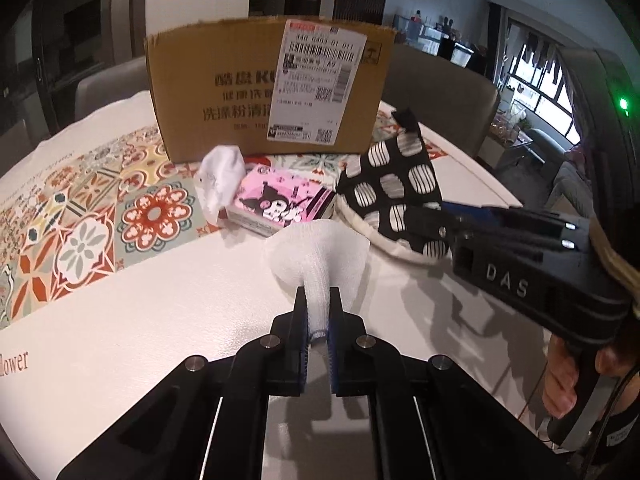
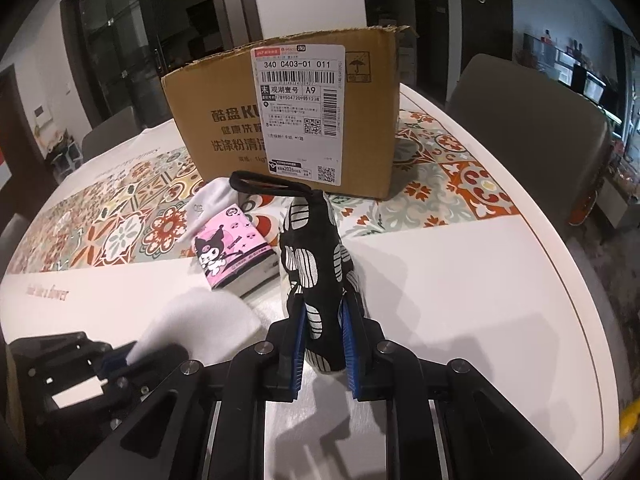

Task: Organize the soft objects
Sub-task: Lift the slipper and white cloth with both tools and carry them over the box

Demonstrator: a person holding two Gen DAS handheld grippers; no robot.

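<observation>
My left gripper (image 1: 318, 312) is shut on a white mesh cloth (image 1: 318, 252), held just above the white table; it also shows in the right wrist view (image 2: 204, 320). My right gripper (image 2: 323, 320) is shut on a black oven mitt with white striped dots (image 2: 312, 248), lifted with its black loop toward the box; the mitt shows in the left wrist view (image 1: 394, 188). A pink tissue pack (image 1: 276, 206) (image 2: 230, 258) and a white sock (image 1: 220, 178) (image 2: 208, 200) lie in front of an open cardboard box (image 1: 264, 88) (image 2: 288, 116).
A patterned tile runner (image 1: 88, 220) (image 2: 460, 184) crosses the round white table (image 2: 480, 300). Grey chairs (image 2: 520, 100) stand behind the table. The right gripper body (image 1: 532, 276) is close to the right of the white cloth.
</observation>
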